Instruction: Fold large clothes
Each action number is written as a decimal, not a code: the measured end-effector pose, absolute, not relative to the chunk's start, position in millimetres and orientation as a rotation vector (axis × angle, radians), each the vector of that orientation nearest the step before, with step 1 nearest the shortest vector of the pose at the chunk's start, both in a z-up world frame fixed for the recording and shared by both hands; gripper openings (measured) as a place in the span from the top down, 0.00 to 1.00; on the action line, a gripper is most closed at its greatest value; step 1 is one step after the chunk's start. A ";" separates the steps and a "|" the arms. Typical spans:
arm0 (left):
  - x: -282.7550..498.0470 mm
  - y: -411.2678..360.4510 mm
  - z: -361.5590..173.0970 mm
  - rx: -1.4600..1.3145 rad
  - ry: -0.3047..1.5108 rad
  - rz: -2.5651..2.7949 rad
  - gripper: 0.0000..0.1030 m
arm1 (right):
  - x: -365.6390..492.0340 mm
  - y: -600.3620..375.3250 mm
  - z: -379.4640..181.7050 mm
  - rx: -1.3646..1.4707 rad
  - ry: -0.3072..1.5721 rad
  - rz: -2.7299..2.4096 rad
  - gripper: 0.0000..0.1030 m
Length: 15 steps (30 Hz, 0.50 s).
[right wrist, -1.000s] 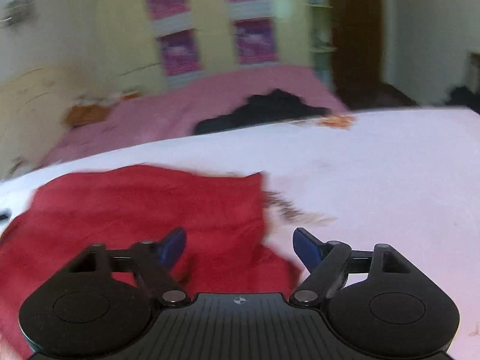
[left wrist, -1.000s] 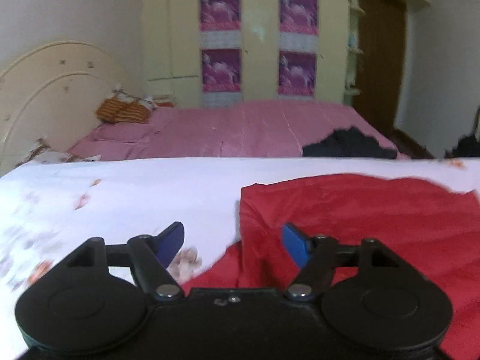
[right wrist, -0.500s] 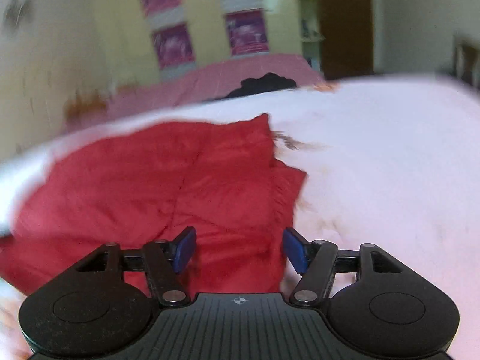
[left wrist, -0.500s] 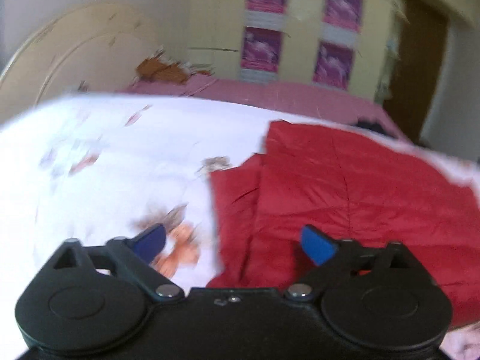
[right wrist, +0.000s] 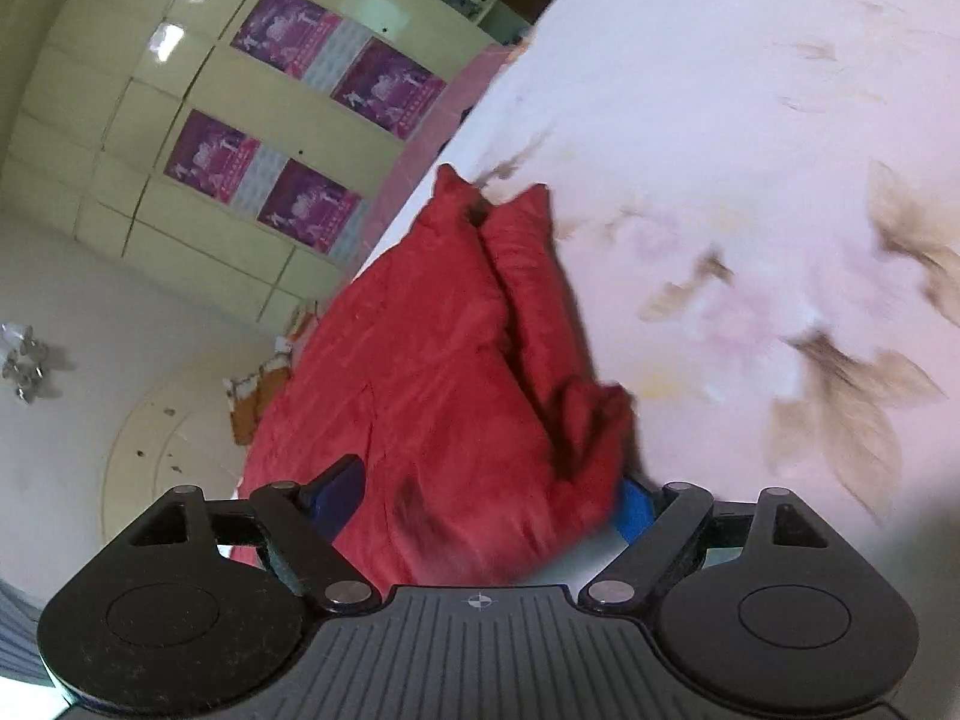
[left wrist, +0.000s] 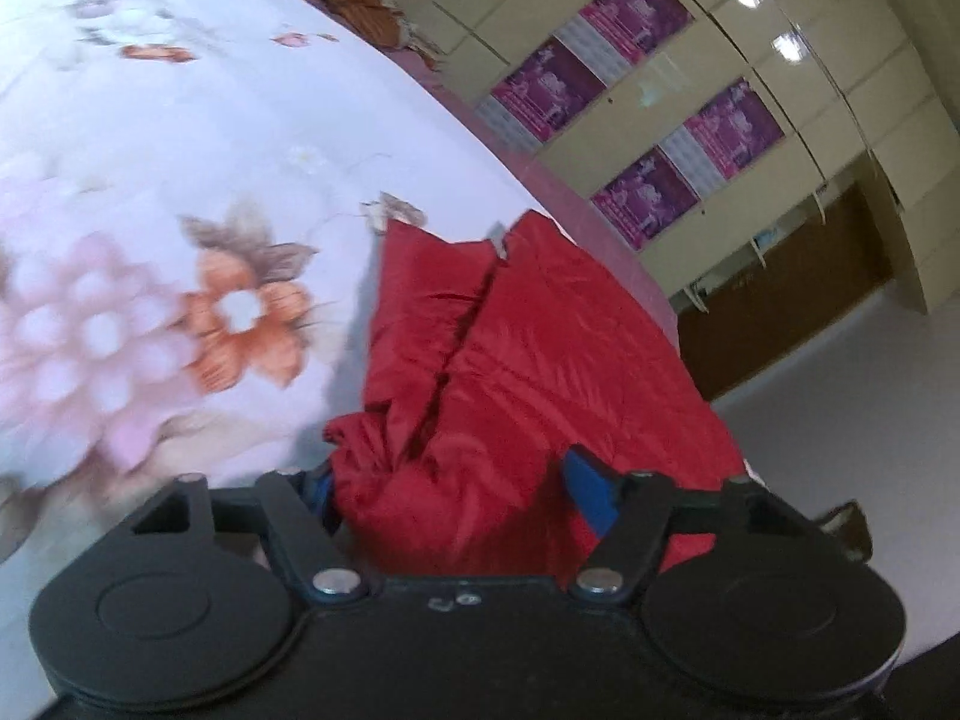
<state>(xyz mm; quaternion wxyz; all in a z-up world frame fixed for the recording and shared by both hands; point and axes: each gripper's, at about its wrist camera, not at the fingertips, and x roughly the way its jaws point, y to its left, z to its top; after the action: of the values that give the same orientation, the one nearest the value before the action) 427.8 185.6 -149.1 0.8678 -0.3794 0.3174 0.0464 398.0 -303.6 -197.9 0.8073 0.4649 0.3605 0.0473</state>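
Left wrist view
Hand-held gripper: the left hand-held gripper point(left wrist: 453, 489) has bunched red cloth lying between its spread blue pads; whether it is yet pinching I cannot tell.
Garment: one red garment point(left wrist: 528, 348) runs forward and to the right from the pads, across the floral bedsheet point(left wrist: 180, 180), which spreads to their left.
Progress: layered edges and a seam line suggest it is already doubled over at least once.

Right wrist view
Hand-held gripper: the right hand-held gripper point(right wrist: 489, 495) likewise straddles a gathered corner; grip unclear.
Garment: the same red garment point(right wrist: 432, 360), ahead and leftward.
Left to do: I judge another fold and flattening remain.
Count: one garment, two grippers, four purple posters point(right wrist: 306, 198).
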 end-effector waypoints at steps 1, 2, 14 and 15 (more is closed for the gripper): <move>432.9 184.5 -150.1 -0.791 0.669 0.097 0.45 | 403.0 -301.1 -198.6 0.976 0.794 0.093 0.44; 436.9 184.7 -152.8 -0.797 0.672 0.093 0.54 | 407.3 -300.3 -201.0 0.964 0.811 0.088 0.50; 396.3 166.1 -142.8 -0.820 0.652 0.043 0.81 | 380.7 -309.1 -166.0 0.789 0.816 0.155 0.84; 387.0 161.8 -142.4 -0.821 0.657 0.043 0.81 | 375.7 -311.2 -163.6 0.774 0.822 0.159 0.84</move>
<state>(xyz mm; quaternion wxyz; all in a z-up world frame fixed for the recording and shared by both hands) 387.0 161.8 -142.4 0.8647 -0.3919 0.3135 0.0207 375.7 -311.2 -163.6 0.8419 0.3664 0.3890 0.0753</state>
